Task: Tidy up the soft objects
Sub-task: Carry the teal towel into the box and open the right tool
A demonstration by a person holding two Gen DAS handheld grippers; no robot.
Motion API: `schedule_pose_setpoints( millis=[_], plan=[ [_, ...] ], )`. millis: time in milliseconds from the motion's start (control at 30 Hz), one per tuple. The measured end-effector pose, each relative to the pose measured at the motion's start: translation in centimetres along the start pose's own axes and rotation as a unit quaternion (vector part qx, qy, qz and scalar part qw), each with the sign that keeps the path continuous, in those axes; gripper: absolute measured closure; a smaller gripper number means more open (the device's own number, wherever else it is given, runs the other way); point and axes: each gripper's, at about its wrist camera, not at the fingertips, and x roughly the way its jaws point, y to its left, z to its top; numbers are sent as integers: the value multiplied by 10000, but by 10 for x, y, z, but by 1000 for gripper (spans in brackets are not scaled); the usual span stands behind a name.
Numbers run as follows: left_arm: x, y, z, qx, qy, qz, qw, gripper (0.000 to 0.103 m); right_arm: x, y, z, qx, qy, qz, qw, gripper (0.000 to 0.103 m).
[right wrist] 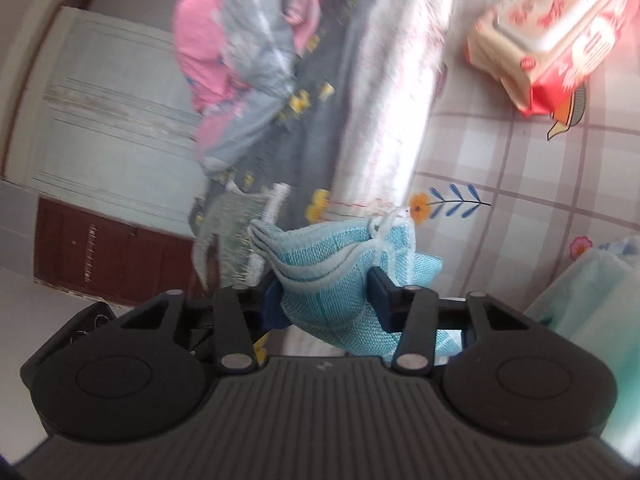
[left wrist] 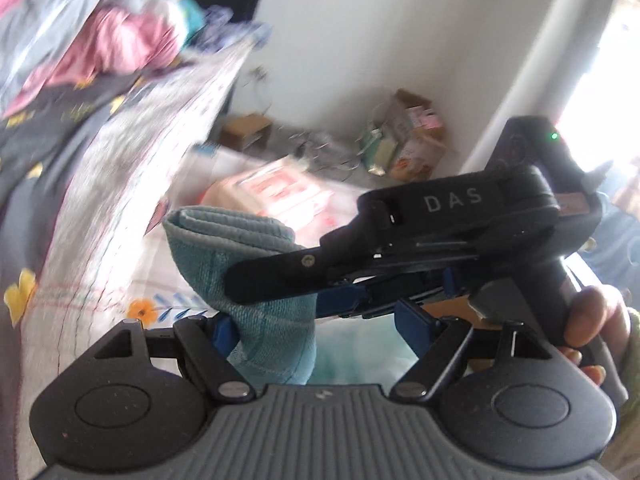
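A folded teal cloth point(right wrist: 340, 256) hangs between the blue pads of my right gripper point(right wrist: 328, 300), which is shut on it just above the checked floral sheet point(right wrist: 520, 184). In the left wrist view the same cloth point(left wrist: 240, 240) stands upright, and the black right gripper point(left wrist: 248, 284) reaches in from the right and clamps it. My left gripper point(left wrist: 320, 326) stands wide open below. The cloth's lower part rests against its left pad point(left wrist: 224, 332), while the right pad is apart from it. A person's hand point(left wrist: 592, 320) holds the right gripper's handle.
A red and white wipes pack point(right wrist: 548, 36) lies on the checked sheet. A pile of pink and grey clothes point(right wrist: 240, 52) sits on a dark grey flowered cover point(left wrist: 48, 148). Pale green fabric point(right wrist: 592, 300) lies at the right. Cardboard boxes point(left wrist: 408, 136) stand against the white wall.
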Motion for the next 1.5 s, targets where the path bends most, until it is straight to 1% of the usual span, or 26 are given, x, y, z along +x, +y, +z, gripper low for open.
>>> schedule_pose_setpoints(
  millis=[133, 233, 367, 433, 533, 633, 733, 833, 900, 967, 1067, 1133, 1233, 1400, 1433, 1500],
  plan=[
    [-25, -41, -4, 391, -122, -331, 9986, 22, -54, 9, -34, -10, -487, 140, 9987, 64],
    [-37, -78, -12, 715, -145, -614, 9954, 22, -100, 10, -66, 22, -897, 175, 9958, 67],
    [-38, -133, -26, 1015, -32, -1148, 9882, 21, -168, 1, -119, 96, -1530, -28, 9882, 70],
    [-30, -161, -36, 1152, 117, -1422, 9830, 21, -202, -9, -147, 224, -1852, -259, 9821, 73],
    [-15, -200, -55, 1349, 334, -1841, 9730, 20, -249, -30, -187, 486, -2253, -608, 9712, 76],
    [1, -233, -76, 1464, 563, -2148, 9640, 19, -289, -54, -222, 788, -2577, -966, 9581, 78],
    [14, -252, -88, 1555, 712, -2226, 9598, 19, -318, -79, -247, 1069, -2846, -1301, 9437, 79],
    [23, -253, -96, 1515, 814, -2096, 9625, 19, -335, -101, -258, 1130, -3020, -1947, 9263, 79],
    [27, -246, -98, 1428, 877, -2011, 9651, 19, -340, -117, -258, 1179, -3044, -2301, 9168, 80],
    [26, -236, -96, 1349, 874, -1914, 9683, 19, -341, -128, -252, 1063, -3016, -2861, 9033, 80],
    [20, -220, -94, 1231, 840, -1701, 9741, 19, -332, -141, -239, 793, -2849, -3730, 8794, 80],
    [20, -207, -93, 1132, 826, -1561, 9778, 19, -326, -148, -234, 664, -2699, -4047, 8712, 80],
    [16, -190, -90, 1033, 768, -1375, 9821, 19, -312, -151, -222, 362, -2442, -4584, 8538, 80],
    [13, -178, -89, 994, 739, -1306, 9837, 19, -311, -132, -206, -245, -2127, -5262, 8230, 80],
    [12, -177, -88, 1013, 713, -1304, 9837, 19, -310, -131, -204, -365, -2006, -5349, 8199, 80],
    [10, -177, -88, 1068, 656, -1298, 9836, 19, -309, -127, -202, -499, -1774, -5456, 8176, 80]
  ],
)
